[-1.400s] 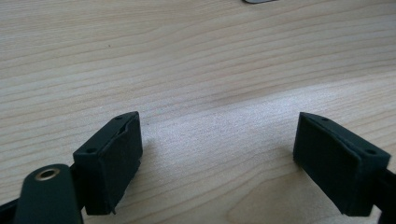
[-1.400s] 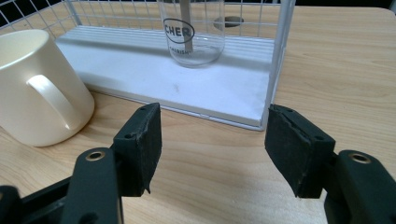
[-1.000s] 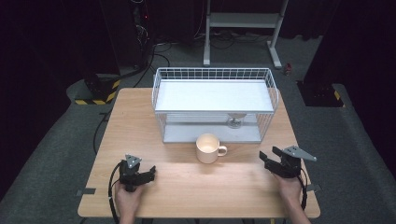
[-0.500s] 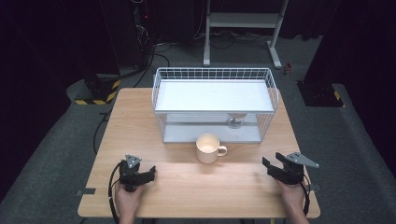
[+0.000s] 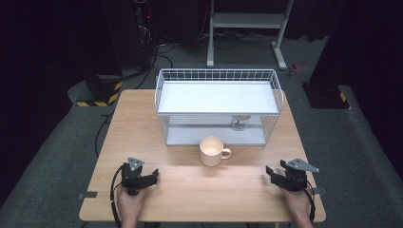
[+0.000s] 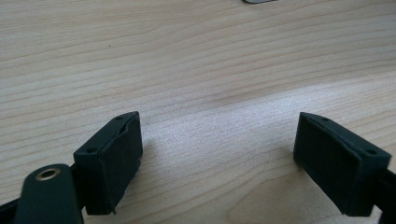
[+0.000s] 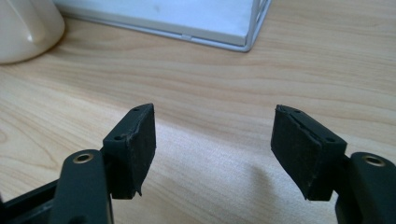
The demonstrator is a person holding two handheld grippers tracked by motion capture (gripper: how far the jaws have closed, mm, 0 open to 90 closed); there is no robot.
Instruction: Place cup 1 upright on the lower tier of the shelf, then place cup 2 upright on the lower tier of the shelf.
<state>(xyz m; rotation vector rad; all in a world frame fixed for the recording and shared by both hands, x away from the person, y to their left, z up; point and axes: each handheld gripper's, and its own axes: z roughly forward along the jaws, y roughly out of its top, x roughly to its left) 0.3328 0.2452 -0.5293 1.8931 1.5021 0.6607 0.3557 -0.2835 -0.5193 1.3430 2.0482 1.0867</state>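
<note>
A: From the high view, what does the room look like?

B: A pale wooden counter (image 5: 199, 190) stands on grey carpet, with dark surroundings, cables on the floor and a white metal stand (image 5: 247, 28) behind. A white wire rack (image 5: 218, 102) sits at the far middle of the counter. A cream mug (image 5: 212, 151) stands just in front of the rack, handle toward the right. Something small sits under the rack's shelf; I cannot tell what.

A: And the hands?

B: Both come in from the bottom edge. The left tool (image 5: 153, 176) rests low at the near left of the counter, the right tool (image 5: 269, 172) at the near right; both aim inward toward the middle. The mug lies between them and farther up, well apart from each.

A: The left gripper view?

B: Bare wood grain. The left tool (image 6: 217, 158) has its jaws wide apart with nothing between them.

A: The right gripper view?

B: The right tool (image 7: 212, 149) has just been opening its jaws, and only wood is between them. The mug (image 7: 28, 28) is at the upper left, the rack's base (image 7: 187, 18) along the top.
</note>
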